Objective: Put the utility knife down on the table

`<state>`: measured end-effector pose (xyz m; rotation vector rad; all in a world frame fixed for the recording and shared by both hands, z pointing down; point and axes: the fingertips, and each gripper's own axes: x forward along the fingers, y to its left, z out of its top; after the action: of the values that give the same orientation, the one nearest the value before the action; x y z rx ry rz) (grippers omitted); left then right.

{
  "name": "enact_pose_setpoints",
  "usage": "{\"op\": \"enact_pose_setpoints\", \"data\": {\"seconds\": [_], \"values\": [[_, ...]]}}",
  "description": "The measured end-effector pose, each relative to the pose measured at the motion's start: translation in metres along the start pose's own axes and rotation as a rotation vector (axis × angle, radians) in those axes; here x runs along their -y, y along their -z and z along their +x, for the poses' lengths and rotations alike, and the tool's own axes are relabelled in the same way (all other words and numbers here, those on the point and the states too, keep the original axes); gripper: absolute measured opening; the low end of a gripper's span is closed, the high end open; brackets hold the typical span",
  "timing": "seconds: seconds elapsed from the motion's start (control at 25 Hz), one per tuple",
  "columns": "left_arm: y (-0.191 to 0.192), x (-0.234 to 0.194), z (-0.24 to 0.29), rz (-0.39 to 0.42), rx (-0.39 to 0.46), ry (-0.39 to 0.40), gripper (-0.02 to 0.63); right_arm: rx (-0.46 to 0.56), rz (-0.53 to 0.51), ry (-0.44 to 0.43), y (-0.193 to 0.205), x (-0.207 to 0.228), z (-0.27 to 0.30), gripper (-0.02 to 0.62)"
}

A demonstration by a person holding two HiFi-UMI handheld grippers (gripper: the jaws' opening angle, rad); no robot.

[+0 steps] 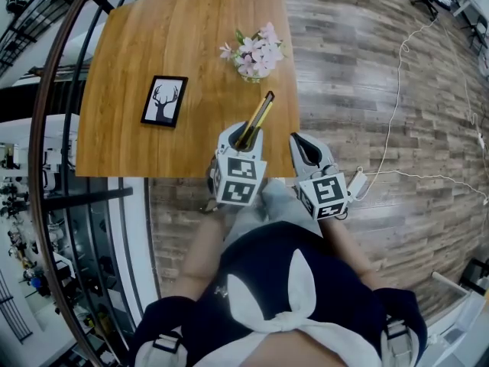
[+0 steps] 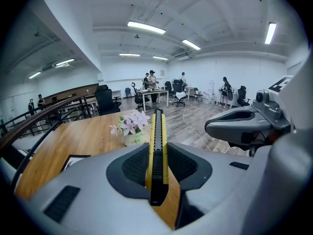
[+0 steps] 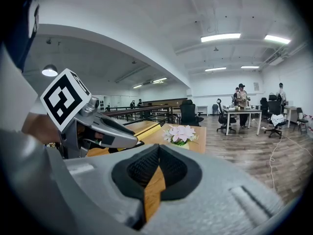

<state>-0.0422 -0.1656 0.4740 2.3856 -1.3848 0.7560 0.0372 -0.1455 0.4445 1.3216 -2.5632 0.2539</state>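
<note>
The left hand-held gripper [image 1: 247, 136] is pinching the utility knife [image 1: 262, 109] by its rear half, so the front end is projecting forward and can meet the surface first. The knife is hanging over the near edge of the counter [image 1: 153, 44], just short of the flower vase [image 1: 254, 56]; it appears not to be touching the wood yet. The right hand-held gripper [image 1: 303, 150] is idling alongside, jaws pressed together on nothing, standing clear of the set-down area.
</note>
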Motion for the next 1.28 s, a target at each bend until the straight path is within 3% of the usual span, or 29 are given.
{"op": "enact_pose_setpoints", "data": {"seconds": [1.28], "values": [[0.039, 0.002, 0.042, 0.0, -0.127, 0.025, 0.127, -0.053, 0.031, -0.019, 0.015, 0.019, 0.024, -0.002]]}}
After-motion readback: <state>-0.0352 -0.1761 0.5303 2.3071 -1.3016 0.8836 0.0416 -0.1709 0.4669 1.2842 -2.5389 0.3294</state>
